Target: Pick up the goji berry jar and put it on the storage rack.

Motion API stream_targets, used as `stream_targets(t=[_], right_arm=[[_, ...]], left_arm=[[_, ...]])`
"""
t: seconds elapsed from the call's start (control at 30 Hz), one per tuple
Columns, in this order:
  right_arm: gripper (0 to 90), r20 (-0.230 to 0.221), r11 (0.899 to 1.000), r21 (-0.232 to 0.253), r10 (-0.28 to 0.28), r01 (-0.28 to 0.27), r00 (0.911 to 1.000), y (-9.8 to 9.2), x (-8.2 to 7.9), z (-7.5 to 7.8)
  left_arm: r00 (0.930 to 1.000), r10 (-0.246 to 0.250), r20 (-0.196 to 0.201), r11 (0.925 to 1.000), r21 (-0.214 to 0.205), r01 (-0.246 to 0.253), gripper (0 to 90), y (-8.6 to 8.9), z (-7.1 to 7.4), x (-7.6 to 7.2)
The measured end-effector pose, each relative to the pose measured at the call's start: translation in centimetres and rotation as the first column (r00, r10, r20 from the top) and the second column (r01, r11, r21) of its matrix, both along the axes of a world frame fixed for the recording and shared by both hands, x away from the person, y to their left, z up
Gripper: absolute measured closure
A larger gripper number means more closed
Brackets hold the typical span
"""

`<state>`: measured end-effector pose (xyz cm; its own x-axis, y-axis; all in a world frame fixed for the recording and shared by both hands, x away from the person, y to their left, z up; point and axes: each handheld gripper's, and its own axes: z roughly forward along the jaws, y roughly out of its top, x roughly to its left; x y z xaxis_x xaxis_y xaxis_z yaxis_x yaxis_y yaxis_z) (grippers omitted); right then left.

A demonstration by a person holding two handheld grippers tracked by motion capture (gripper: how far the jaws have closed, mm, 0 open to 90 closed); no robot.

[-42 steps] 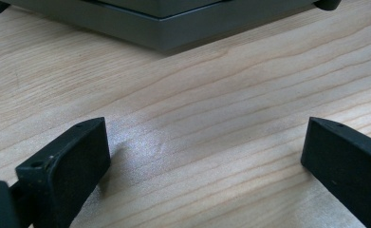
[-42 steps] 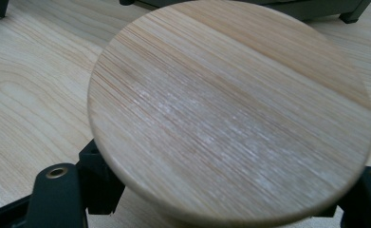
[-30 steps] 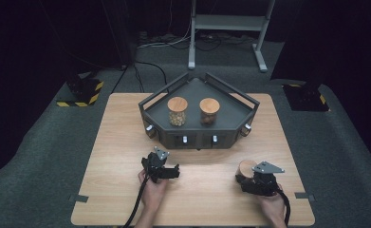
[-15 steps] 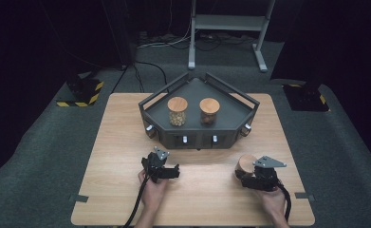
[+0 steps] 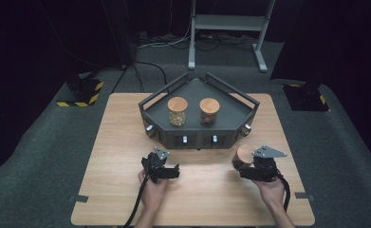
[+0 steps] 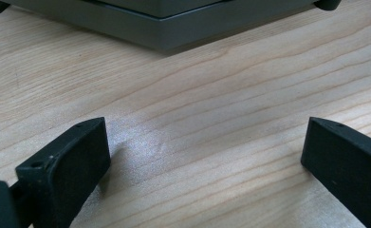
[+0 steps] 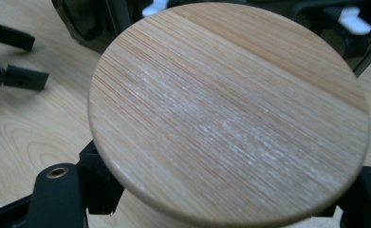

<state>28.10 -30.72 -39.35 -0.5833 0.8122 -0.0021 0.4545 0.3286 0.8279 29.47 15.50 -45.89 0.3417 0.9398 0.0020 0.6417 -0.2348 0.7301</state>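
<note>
Wood-lidded and round, a jar (image 5: 242,156) is gripped between the jaws of the right gripper (image 5: 249,172) near the right front part of the table (image 5: 116,142), just in front of the dark tray (image 5: 240,105). In the right gripper view its pale lid (image 7: 230,114) is seen from above, with the black jaws closed against the jar from both sides beneath it. Whether the jar rests on the table or is lifted clear of it cannot be told. Two more jars are stood inside the tray: a jar with light contents (image 5: 177,111) on the left and a jar with brown contents (image 5: 209,111) just beside it on the right, both capped with wooden lids. The left gripper (image 5: 166,171) is held low over the table, well apart from the right one, in front of the tray's left half. Its jaws are spread wide, and nothing but bare wood is seen between them in the left gripper view.
</note>
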Motion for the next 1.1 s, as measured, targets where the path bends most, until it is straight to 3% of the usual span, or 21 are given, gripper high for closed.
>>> stream_targets(t=[0.3,1.1], right_arm=[[25.2,-0.025,0.998,0.051,-0.021,0.022,0.9995,0.1,1.1,1.7],[25.2,-0.02,0.997,0.073,-0.002,0.003,0.9998,0.6,3.0,6.1]], left_arm=[[1.0,0.0,0.0,1.0,0.0,0.0,2.2,0.0,0.0,0.0],[1.0,0.0,0.0,1.0,0.0,0.0,2.2,0.0,0.0,0.0]])
